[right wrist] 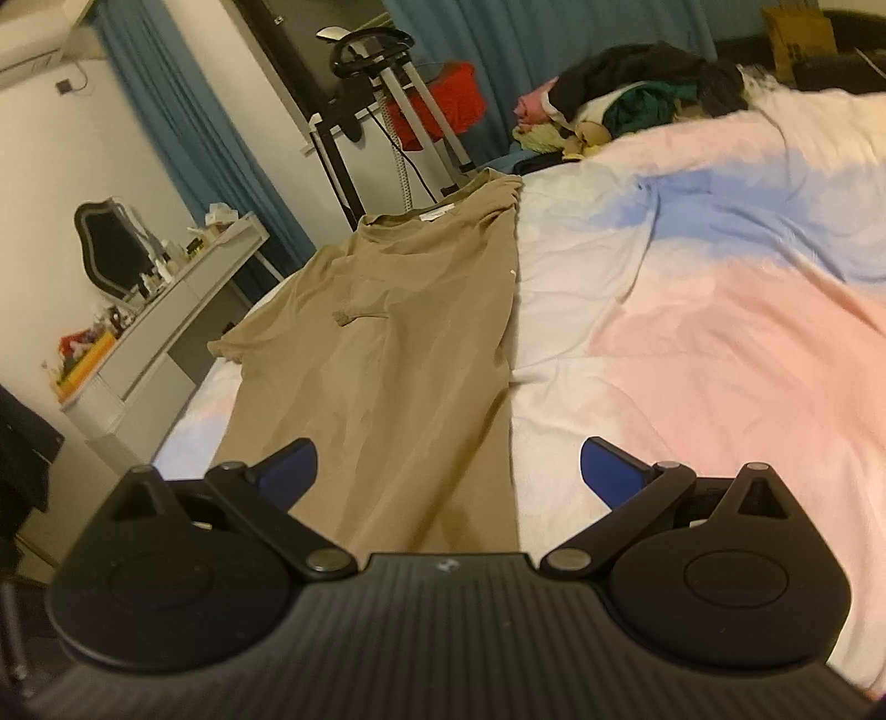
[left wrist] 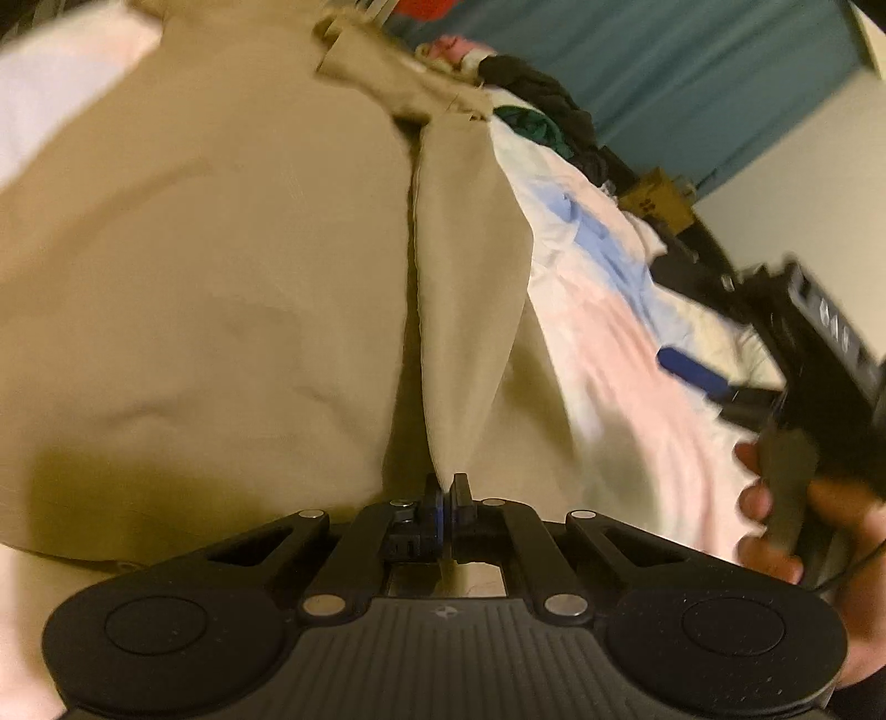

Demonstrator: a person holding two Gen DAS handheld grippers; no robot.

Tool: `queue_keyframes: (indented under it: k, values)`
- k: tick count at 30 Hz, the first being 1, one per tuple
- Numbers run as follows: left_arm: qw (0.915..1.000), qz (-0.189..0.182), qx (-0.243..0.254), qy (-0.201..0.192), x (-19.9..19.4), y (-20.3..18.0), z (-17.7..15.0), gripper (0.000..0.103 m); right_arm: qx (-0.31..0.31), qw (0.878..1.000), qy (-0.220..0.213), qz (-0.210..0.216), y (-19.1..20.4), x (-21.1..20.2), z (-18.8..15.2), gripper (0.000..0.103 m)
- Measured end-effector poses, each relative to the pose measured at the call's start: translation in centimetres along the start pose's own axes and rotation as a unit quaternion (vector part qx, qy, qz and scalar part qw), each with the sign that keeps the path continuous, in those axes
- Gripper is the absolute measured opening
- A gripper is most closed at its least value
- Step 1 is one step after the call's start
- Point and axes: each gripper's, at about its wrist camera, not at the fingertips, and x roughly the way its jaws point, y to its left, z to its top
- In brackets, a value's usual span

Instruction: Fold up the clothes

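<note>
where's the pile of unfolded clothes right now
In the right wrist view the pile of clothes sits at the far end of the bed, upper right, in front of the teal curtain and beyond the tan t-shirt.

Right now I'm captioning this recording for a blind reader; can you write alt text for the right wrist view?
A tan short-sleeved T-shirt lies spread along the left part of a bed with a pastel pink, blue and white cover. The open right gripper hovers above the shirt's near end, holding nothing. A heap of mixed clothes sits at the far end.
</note>
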Motion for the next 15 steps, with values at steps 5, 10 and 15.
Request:
queue_keyframes:
  k: [5, 10, 15]
  values:
    - [0.9965, 0.045, 0.068, -0.017, -2.5, -0.5, -1.9, 0.004, -0.025, 1.0, -0.013, -0.007, 1.0, -0.1, -0.1, 0.103]
    - [0.9888, 0.077, 0.106, -0.072, -3.9, -2.8, -1.5, 0.034, -0.046, 0.998, -0.037, -0.009, 2.0, -0.7, -0.3, 0.103]
    - [0.9756, 0.111, 0.113, -0.152, -6.7, -3.6, -1.3, 0.066, -0.068, 0.994, -0.085, -0.016, 3.1, -2.5, -0.7, 0.103]
